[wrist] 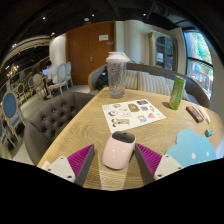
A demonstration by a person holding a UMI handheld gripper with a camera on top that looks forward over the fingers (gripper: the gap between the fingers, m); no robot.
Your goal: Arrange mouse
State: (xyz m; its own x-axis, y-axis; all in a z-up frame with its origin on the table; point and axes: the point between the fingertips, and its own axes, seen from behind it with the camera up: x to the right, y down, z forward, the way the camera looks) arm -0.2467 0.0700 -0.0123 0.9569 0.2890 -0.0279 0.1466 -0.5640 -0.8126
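A pale pink computer mouse [119,150] lies on the wooden table [90,125], between my two fingers. My gripper [116,158] is open. The right pad [148,156] lies close against the mouse's side. The left pad [83,157] stands a small gap away from it. The mouse's front end, with a dark wheel, points away from me.
Beyond the mouse lies a white sheet with pictures [133,112]. A tall clear cup [117,72] stands at the far edge. A green can [177,92], a dark flat object [195,114] and a light blue cloud-shaped mat [190,148] are to the right. A grey tufted seat [45,115] is to the left.
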